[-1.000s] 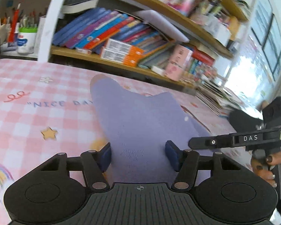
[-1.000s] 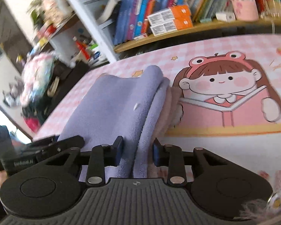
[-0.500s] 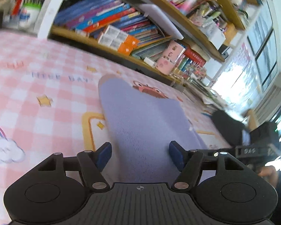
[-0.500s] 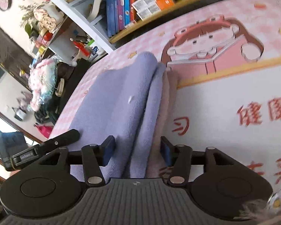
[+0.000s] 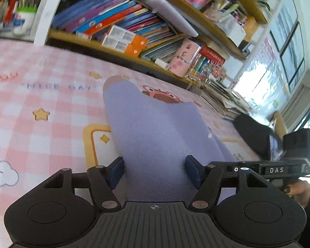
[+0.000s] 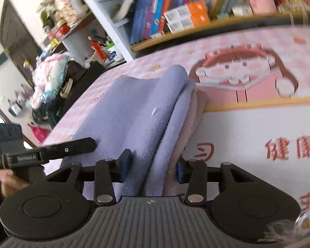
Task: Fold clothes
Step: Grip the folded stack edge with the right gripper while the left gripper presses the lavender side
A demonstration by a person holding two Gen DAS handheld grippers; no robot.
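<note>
A folded lavender garment (image 5: pixel 155 128) lies lengthwise on the pink checked tablecloth (image 5: pixel 51 103). My left gripper (image 5: pixel 155 170) stands open at its near end, its blue pads at either side of the cloth. In the right wrist view the garment (image 6: pixel 134 107) shows a raised lavender fold and a pale pink layer (image 6: pixel 193 119) under its right edge. My right gripper (image 6: pixel 153 165) straddles that stacked edge. Its jaws are closing, with the cloth between them but not pinched. Each view shows the other gripper's finger, the right one (image 5: pixel 258 168) and the left one (image 6: pixel 72 146), low beside the cloth.
A wooden bookshelf (image 5: pixel 122 49) full of books runs along the table's far side, with a pen cup (image 5: pixel 23 18) at its left. Stacked books (image 5: pixel 223 101) and a dark object (image 5: pixel 252 132) lie at the right. A hand (image 5: pixel 299 190) holds the right gripper.
The right jaws let go of the folded edge, spread, then narrowed a little. The left jaws opened slightly wider around the garment's near end. The garment stays in place.
</note>
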